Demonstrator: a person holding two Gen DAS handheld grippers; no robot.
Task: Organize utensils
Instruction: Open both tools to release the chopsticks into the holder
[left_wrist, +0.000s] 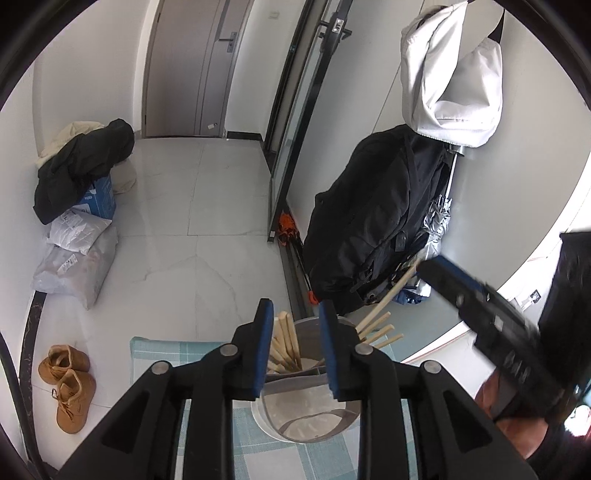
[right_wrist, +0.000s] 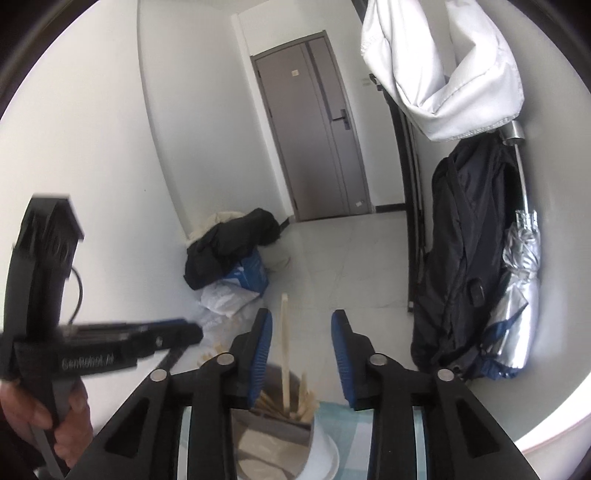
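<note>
Parted left hand-held gripper above chopsticks in divided holder

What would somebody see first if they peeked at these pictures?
Probably the bunch of wooden chopsticks standing in the far half of a divided utensil holder on the checkered cloth, right below the left tongs, whose blue pads stand apart. Next, the white jacket hanging high on the wall above a black backpack, and the tan boots on the floor at left.
</note>
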